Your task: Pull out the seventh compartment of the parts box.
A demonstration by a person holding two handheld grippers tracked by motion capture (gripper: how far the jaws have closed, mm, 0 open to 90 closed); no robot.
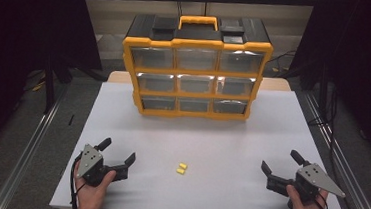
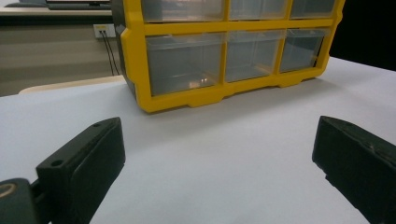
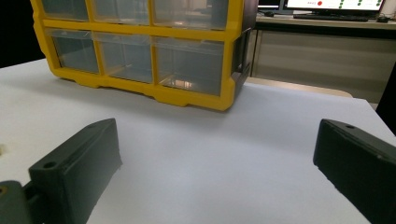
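Both the left claw (image 1: 118,155) and the right claw (image 1: 279,167) sit wide open and empty at the frame's lower corners, so reaching the two yellow pieces (image 1: 181,168) at lower centre on the white counter (image 1: 230,148) likely calls for a slow, low, centred approach.

My jaws are matt black plastic, faintly grained, and each gripper carries a dull grey metal plate (image 1: 90,158). The surface (image 1: 230,153) under them looks like smooth, matt white sheet. The drawer cabinet (image 1: 194,75) has a glossy yellow plastic frame, clear shiny plastic drawers and a black plastic top. The two small yellow pieces (image 1: 181,168) look soft and matt
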